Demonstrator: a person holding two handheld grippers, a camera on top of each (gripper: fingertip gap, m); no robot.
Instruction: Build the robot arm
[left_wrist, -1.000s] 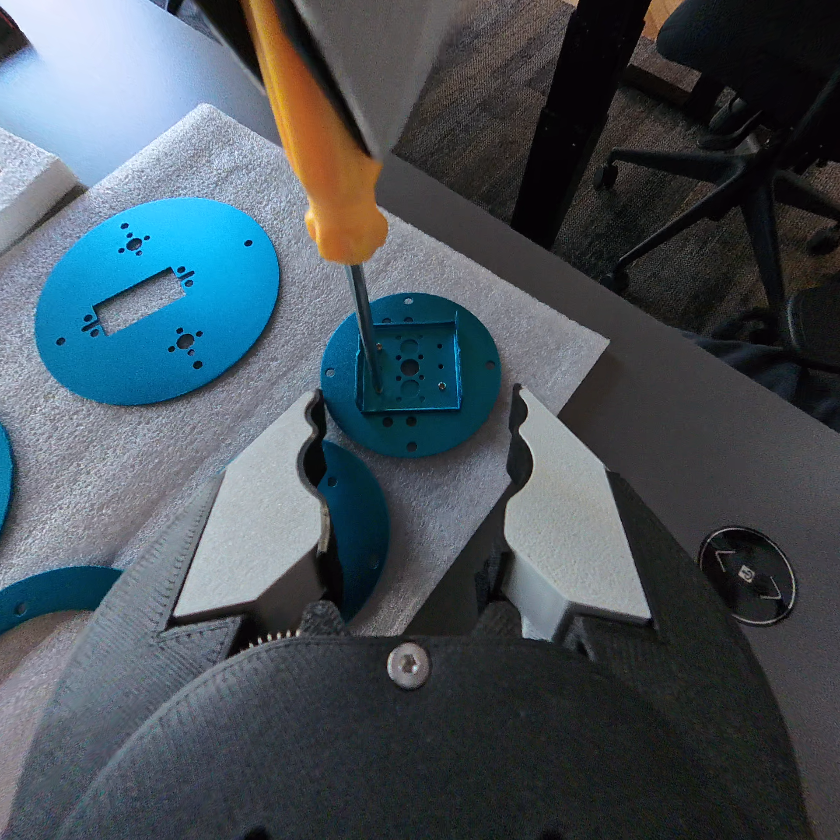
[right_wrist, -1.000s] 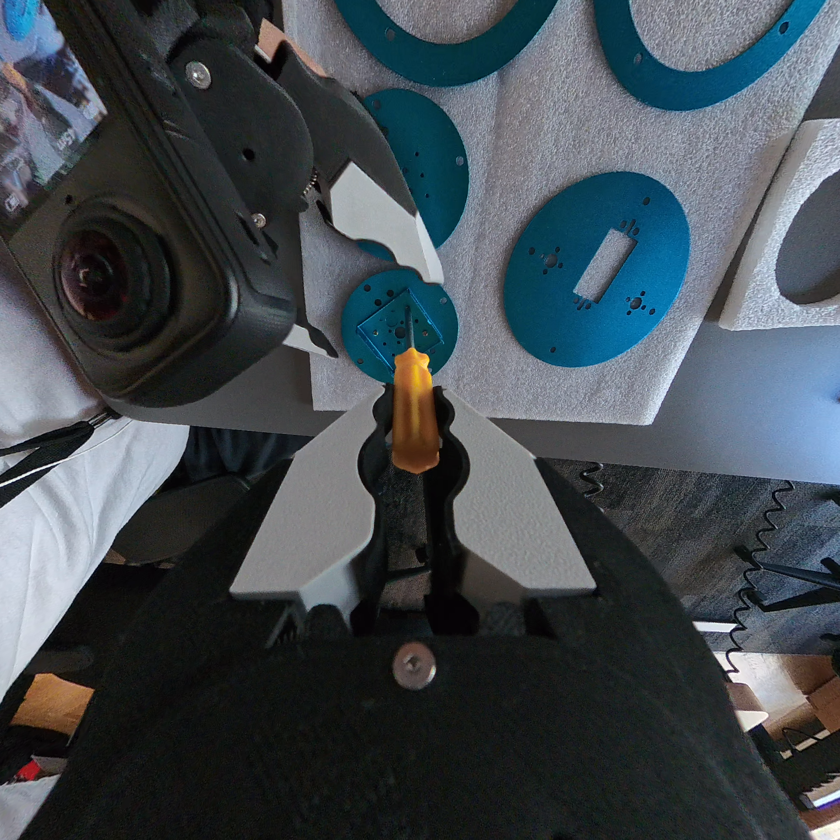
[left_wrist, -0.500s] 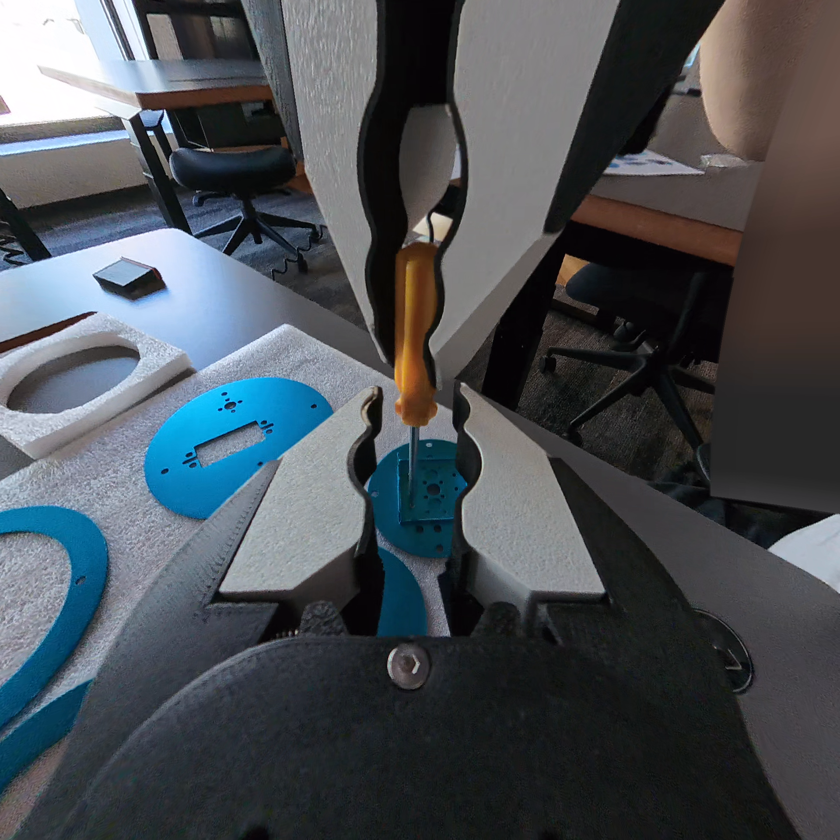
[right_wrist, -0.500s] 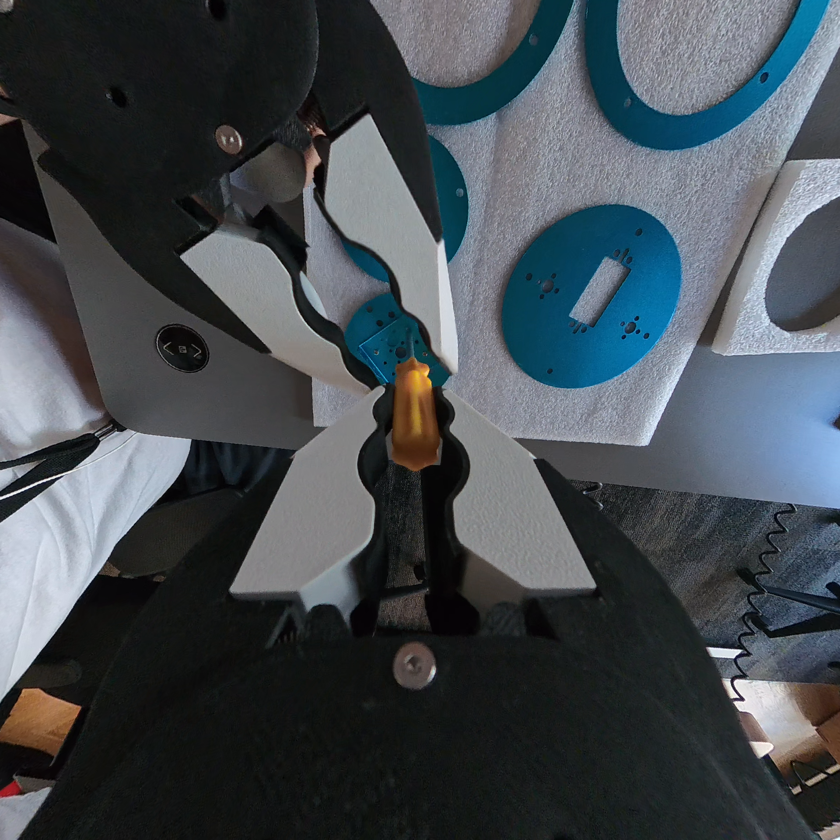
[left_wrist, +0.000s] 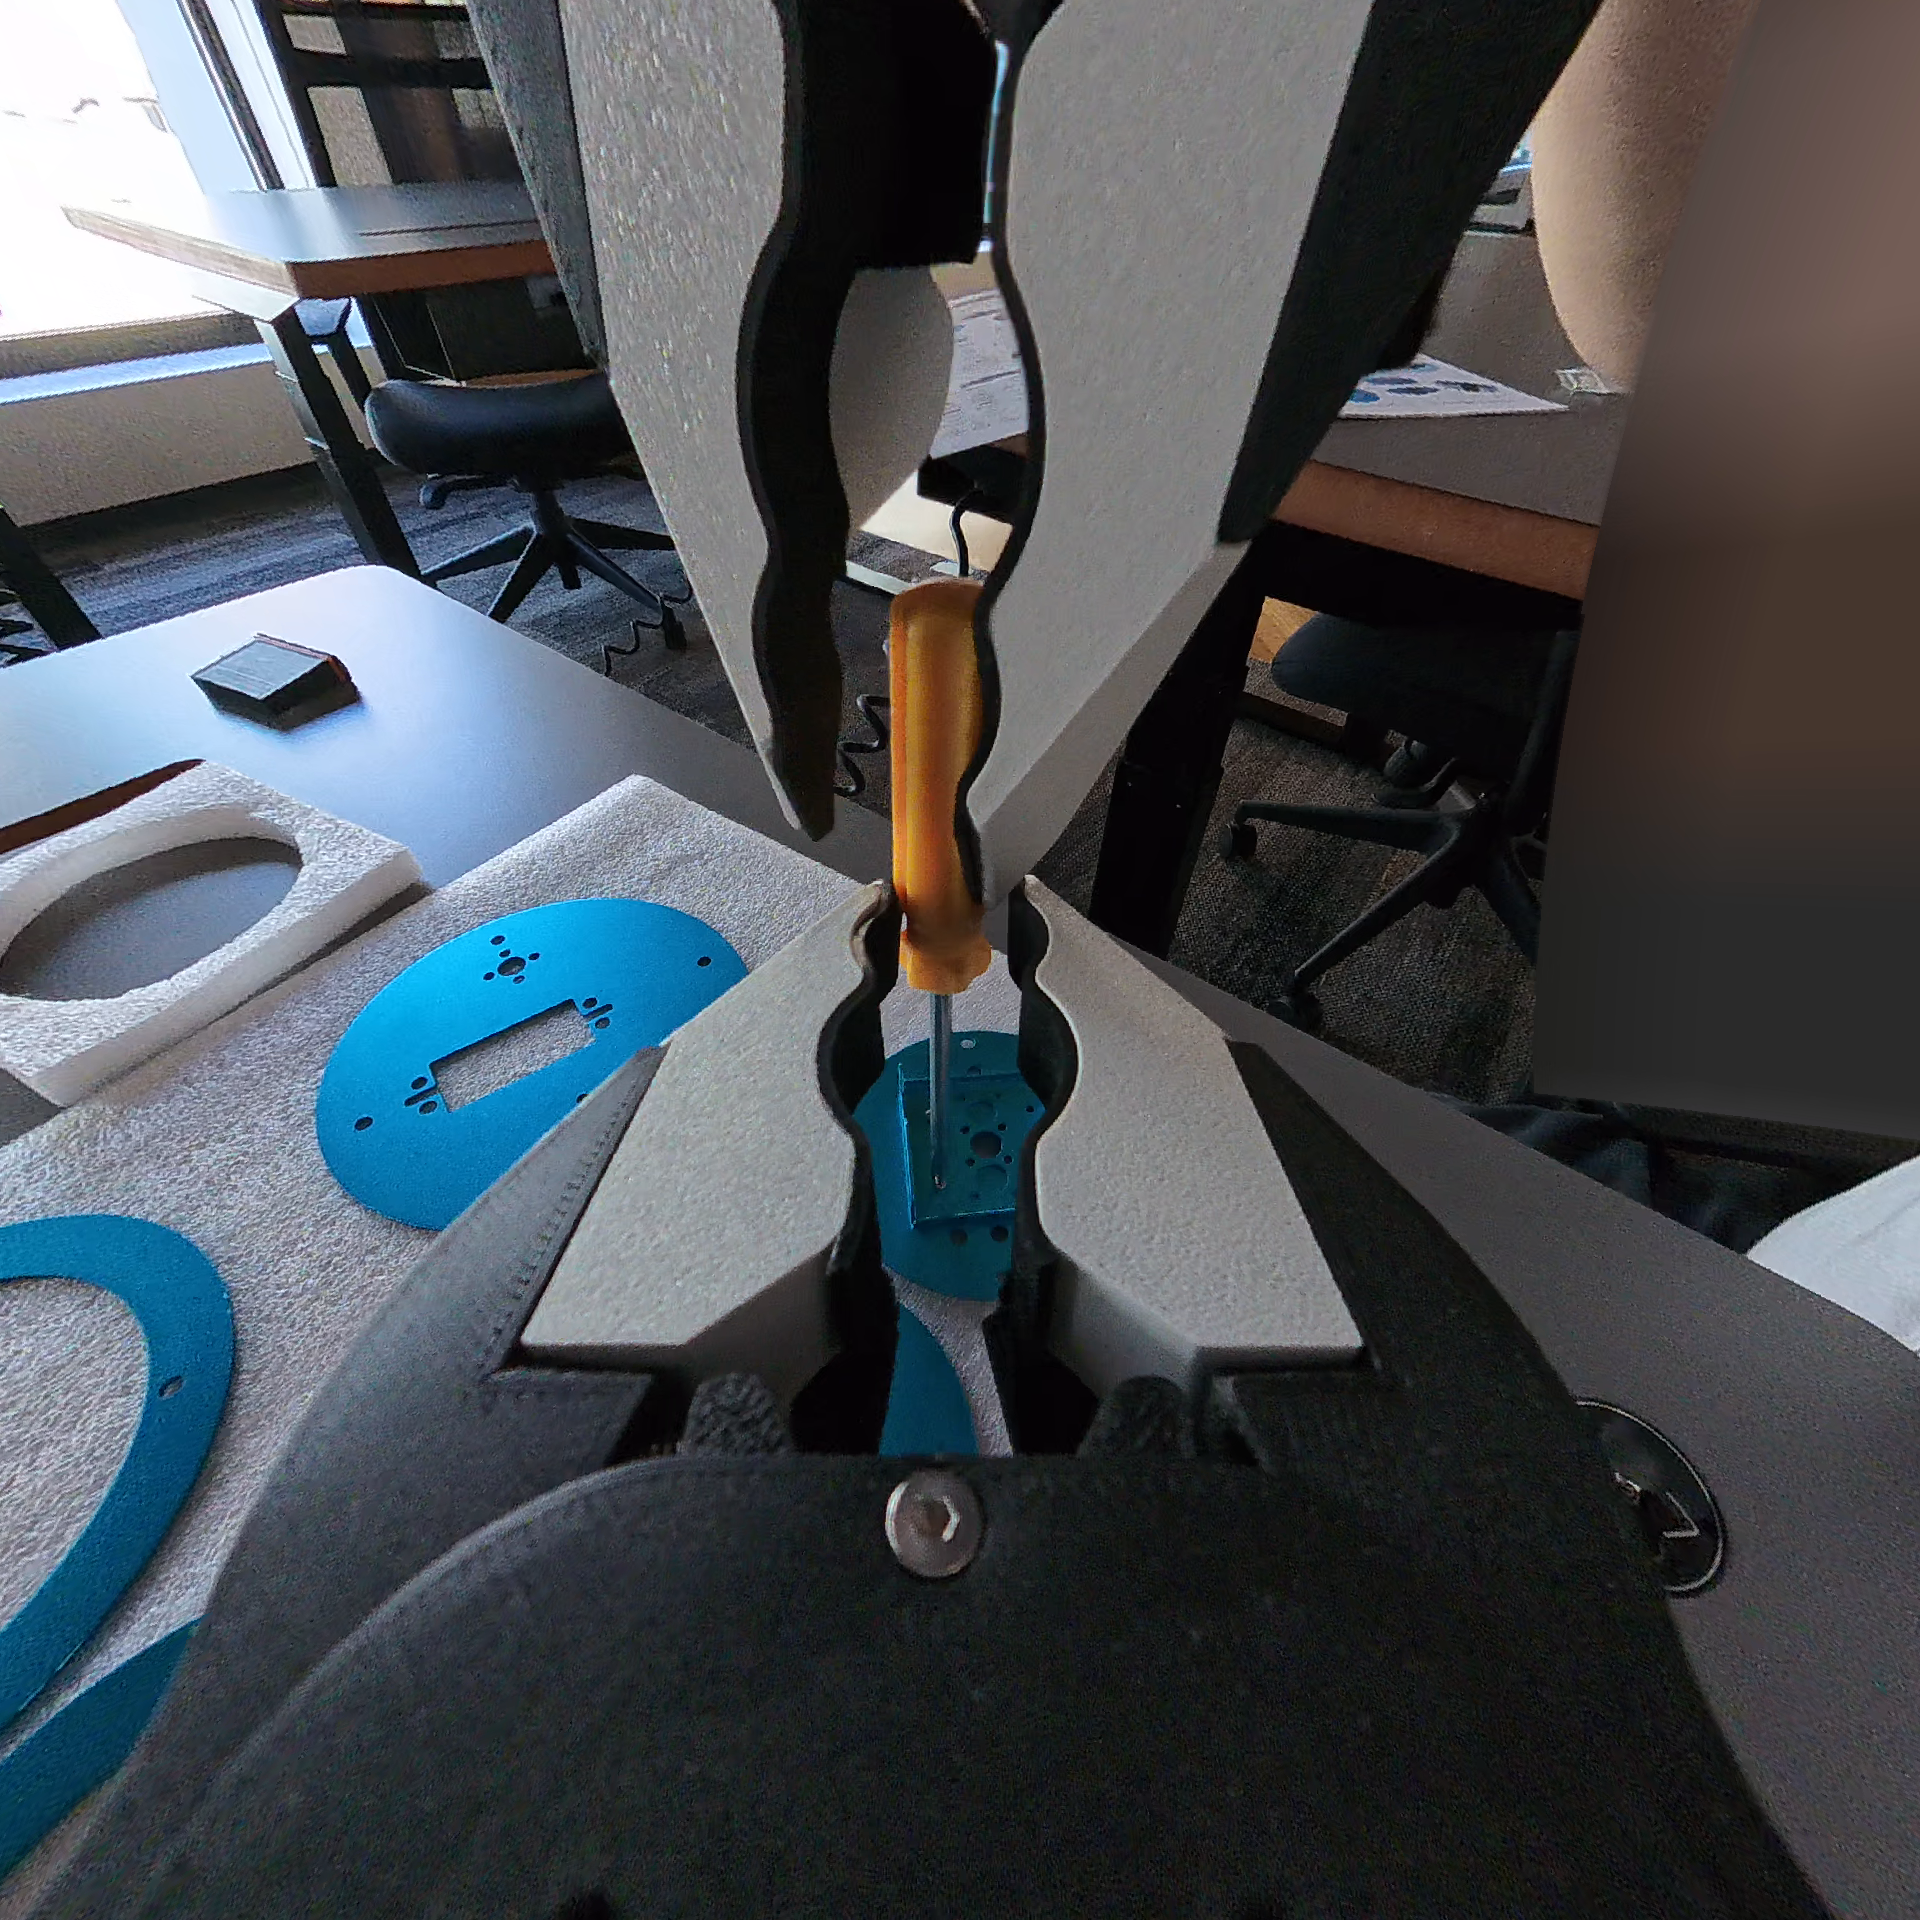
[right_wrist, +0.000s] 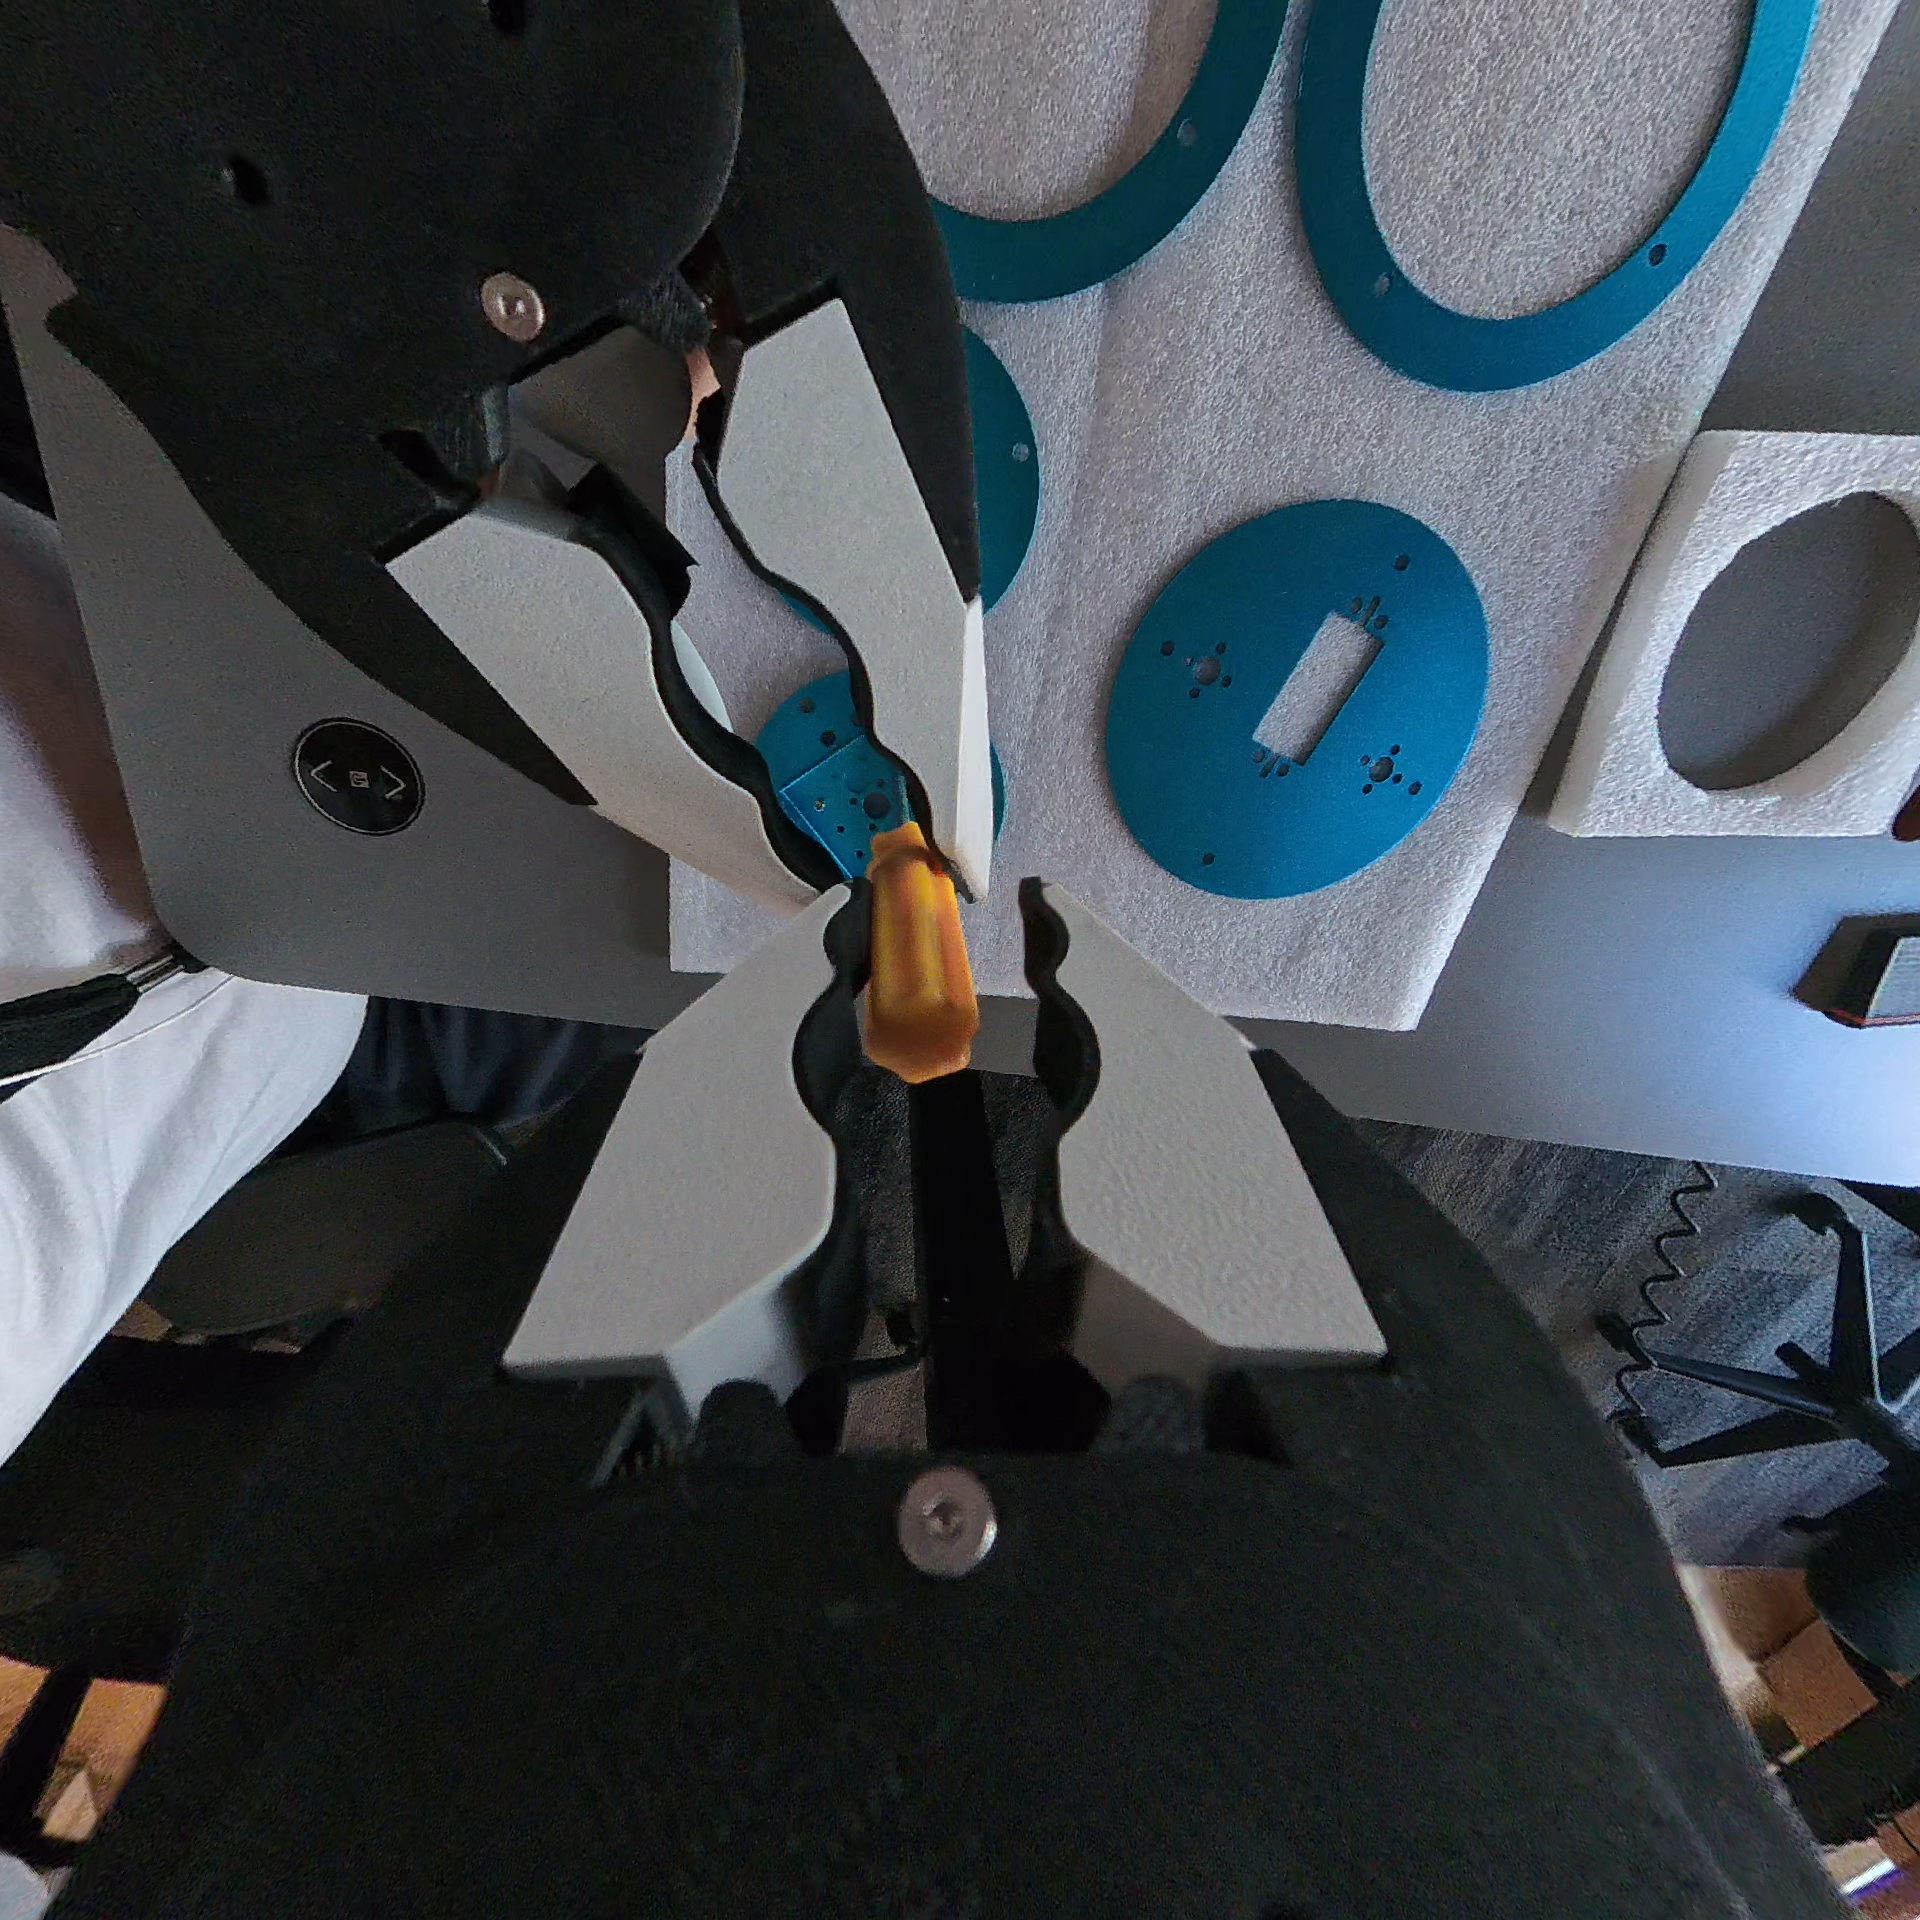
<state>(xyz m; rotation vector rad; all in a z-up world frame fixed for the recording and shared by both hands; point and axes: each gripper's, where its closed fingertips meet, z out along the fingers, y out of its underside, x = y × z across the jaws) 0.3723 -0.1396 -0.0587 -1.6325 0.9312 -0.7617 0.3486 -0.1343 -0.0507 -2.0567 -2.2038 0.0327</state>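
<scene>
An orange-handled screwdriver (left_wrist: 935, 769) stands upright, its tip in the square bracket on a small blue disc (left_wrist: 971, 1153) on white foam (left_wrist: 260, 1195). My left gripper (left_wrist: 954, 902) is closed around the lower end of the handle. My right gripper (right_wrist: 935, 899) comes from above with its jaws apart; the handle (right_wrist: 920, 997) rests against one finger only. In the left wrist view the right gripper (left_wrist: 899, 852) hangs over the handle. In the right wrist view the left gripper (right_wrist: 896, 883) hides most of the small disc (right_wrist: 821, 790).
A blue disc with a rectangular cutout (left_wrist: 520, 1049), blue rings (left_wrist: 156, 1382) and another small disc lie on the foam. A foam block with a round hole (left_wrist: 156, 914) and a black box (left_wrist: 275, 681) sit beyond. The table edge and office chairs are to the right. Less than 4 cm separates the two grippers' tips.
My left gripper swung from above the disc to the screwdriver and narrowed onto the handle's lower end. My right gripper's jaws have spread apart off the handle.
</scene>
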